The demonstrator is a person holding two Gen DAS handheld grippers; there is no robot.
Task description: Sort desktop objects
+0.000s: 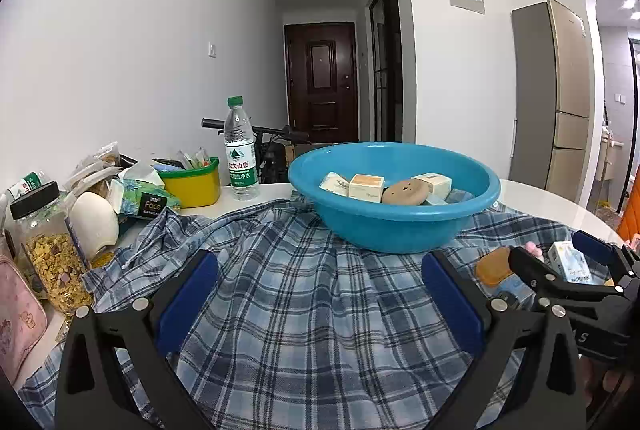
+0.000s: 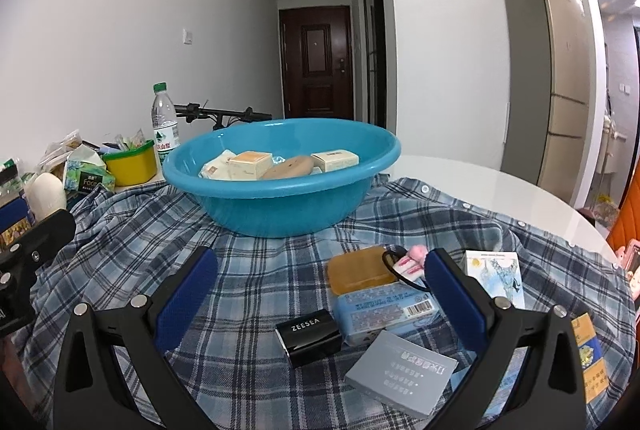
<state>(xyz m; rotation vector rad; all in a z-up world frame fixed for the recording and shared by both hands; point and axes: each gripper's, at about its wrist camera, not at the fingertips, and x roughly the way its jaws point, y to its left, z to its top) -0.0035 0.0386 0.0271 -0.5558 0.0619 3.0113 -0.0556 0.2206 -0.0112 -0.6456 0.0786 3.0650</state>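
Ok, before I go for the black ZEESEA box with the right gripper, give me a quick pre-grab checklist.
1. Right gripper open: ok.
2. ZEESEA box between its fingers, untouched: ok.
3. Box free to lift: cannot tell; the grey box and pale blue box sit close beside it.
4. Blue basin has room: ok.
5. Left gripper open, empty over the plaid shirt: ok.

My right gripper [image 2: 320, 294] hangs wide open, nothing held, over the plaid shirt [image 2: 256, 270]. Nearer me than the blue basin [image 2: 280, 190], a black box [image 2: 310, 336] lies between its fingers.
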